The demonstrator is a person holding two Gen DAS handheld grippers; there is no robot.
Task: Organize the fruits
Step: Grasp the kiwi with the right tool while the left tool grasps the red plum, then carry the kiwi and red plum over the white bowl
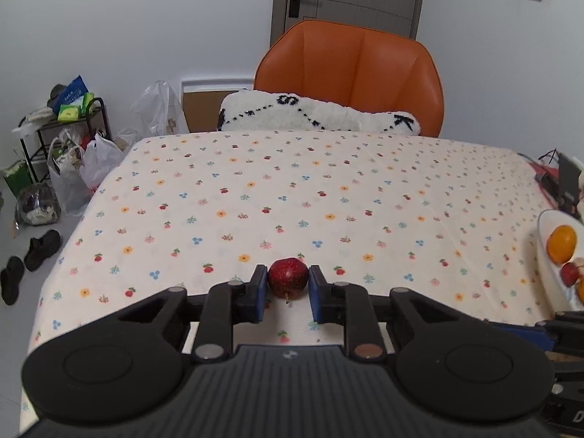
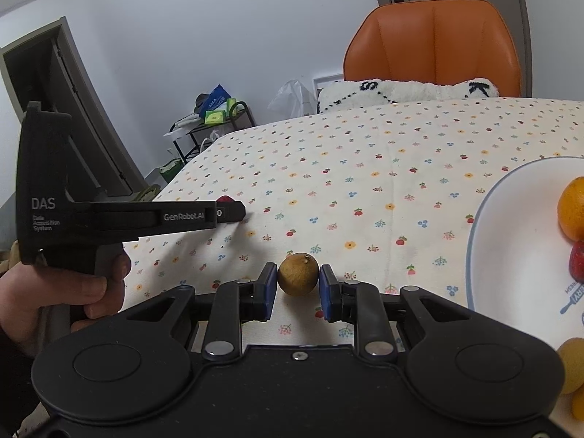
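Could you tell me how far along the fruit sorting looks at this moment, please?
Partly done: the white plate already holds an orange, a red fruit and yellow fruits. In hand: the left gripper brackets a small red apple, and the right gripper brackets a brown round fruit; both sit on the floral tablecloth. Left: lifting both onto the plate.

red fruit [image 1: 288,276] on tablecloth, stem toward camera | brown round fruit [image 2: 298,274] near plate [image 2: 485,219] of oranges
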